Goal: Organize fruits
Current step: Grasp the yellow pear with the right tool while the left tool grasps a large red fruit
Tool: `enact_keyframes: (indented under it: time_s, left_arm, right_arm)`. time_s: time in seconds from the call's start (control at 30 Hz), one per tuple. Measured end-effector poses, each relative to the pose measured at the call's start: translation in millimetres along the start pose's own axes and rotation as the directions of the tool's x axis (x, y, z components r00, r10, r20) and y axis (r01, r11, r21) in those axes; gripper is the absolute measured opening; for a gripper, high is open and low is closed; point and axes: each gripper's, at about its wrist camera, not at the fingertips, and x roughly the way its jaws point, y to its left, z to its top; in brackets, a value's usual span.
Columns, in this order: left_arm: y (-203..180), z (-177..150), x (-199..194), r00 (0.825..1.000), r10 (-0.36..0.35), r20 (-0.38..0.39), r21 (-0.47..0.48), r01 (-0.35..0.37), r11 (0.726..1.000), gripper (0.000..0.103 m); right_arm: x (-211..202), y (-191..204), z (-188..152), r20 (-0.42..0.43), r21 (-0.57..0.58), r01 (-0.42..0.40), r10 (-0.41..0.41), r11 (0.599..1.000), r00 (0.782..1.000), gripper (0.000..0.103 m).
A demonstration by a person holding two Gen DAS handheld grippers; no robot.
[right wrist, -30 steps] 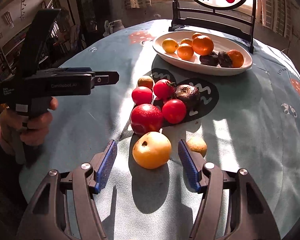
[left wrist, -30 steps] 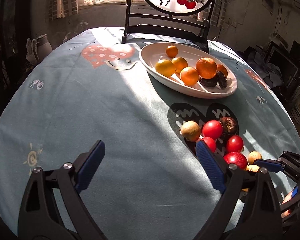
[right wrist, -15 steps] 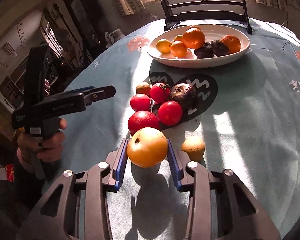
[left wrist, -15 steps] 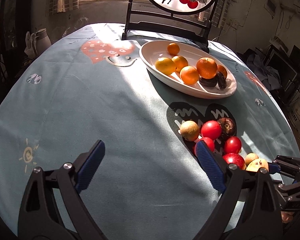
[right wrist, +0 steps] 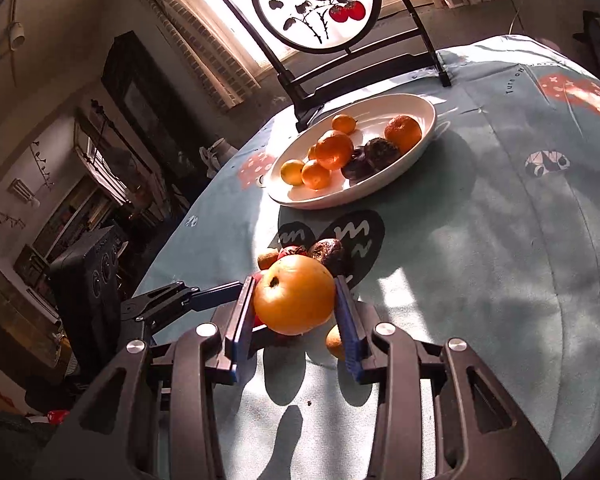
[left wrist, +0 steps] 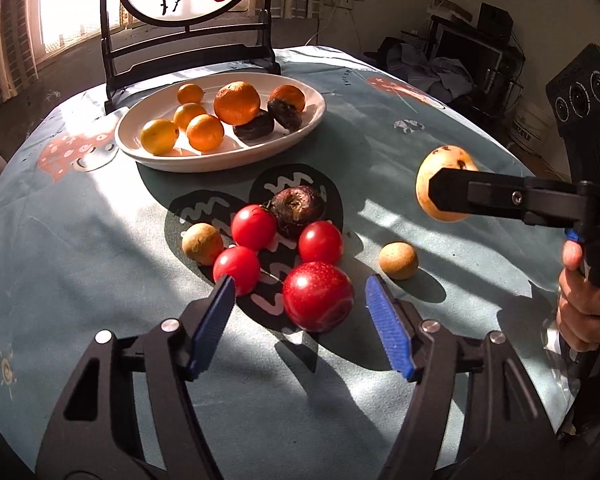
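My right gripper (right wrist: pixel 295 320) is shut on a yellow-orange apple (right wrist: pixel 294 295) and holds it above the table; the apple also shows in the left wrist view (left wrist: pixel 446 182). My left gripper (left wrist: pixel 300 320) is open, its pads on either side of a big red apple (left wrist: pixel 318 297) on the cloth. Behind it lie three red tomatoes (left wrist: pixel 254 227), a dark wrinkled fruit (left wrist: pixel 298 210) and two small tan fruits (left wrist: pixel 398 261). A white oval plate (left wrist: pixel 296 130) farther back holds several oranges (left wrist: pixel 237 103) and dark fruits.
The round table has a blue-grey printed cloth (left wrist: pixel 80 220). A black-framed round screen with painted red fruit (left wrist: pixel 188 12) stands behind the plate. The person's hand (left wrist: pixel 584 300) holds the right gripper at the right edge. Furniture and clutter surround the table.
My right gripper closed on the yellow-orange apple and lifted it off the cloth. My left gripper moved right and forward to straddle the big red apple.
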Motion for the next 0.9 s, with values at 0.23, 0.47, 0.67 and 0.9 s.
enact_keyframes:
  time_s: [0.23, 0.47, 0.67, 0.9]
  left_arm:
    - [-6, 2, 9, 1.000, -0.018, -0.025, 0.019, 0.018, 1.000, 0.053]
    - [-5, 2, 19, 0.997, -0.024, -0.068, 0.007, 0.025, 1.000, 0.043]
    - [-4, 2, 24, 0.996, -0.022, -0.084, -0.003, 0.022, 1.000, 0.040]
    - [-5, 2, 20, 0.998, -0.012, -0.066, -0.007, 0.011, 1.000, 0.039]
  right_arm:
    - [-2, 3, 0, 0.007, -0.009, -0.007, 0.007, 1.000, 1.000, 0.039]
    - [-1, 2, -1, 0.006, -0.012, -0.003, 0.003, 1.000, 1.000, 0.039]
    - [-2, 2, -1, 0.011, -0.007, 0.000, 0.000, 1.000, 1.000, 0.039]
    - [-2, 3, -1, 0.013, -0.020, 0.002, -0.002, 1.000, 1.000, 0.039]
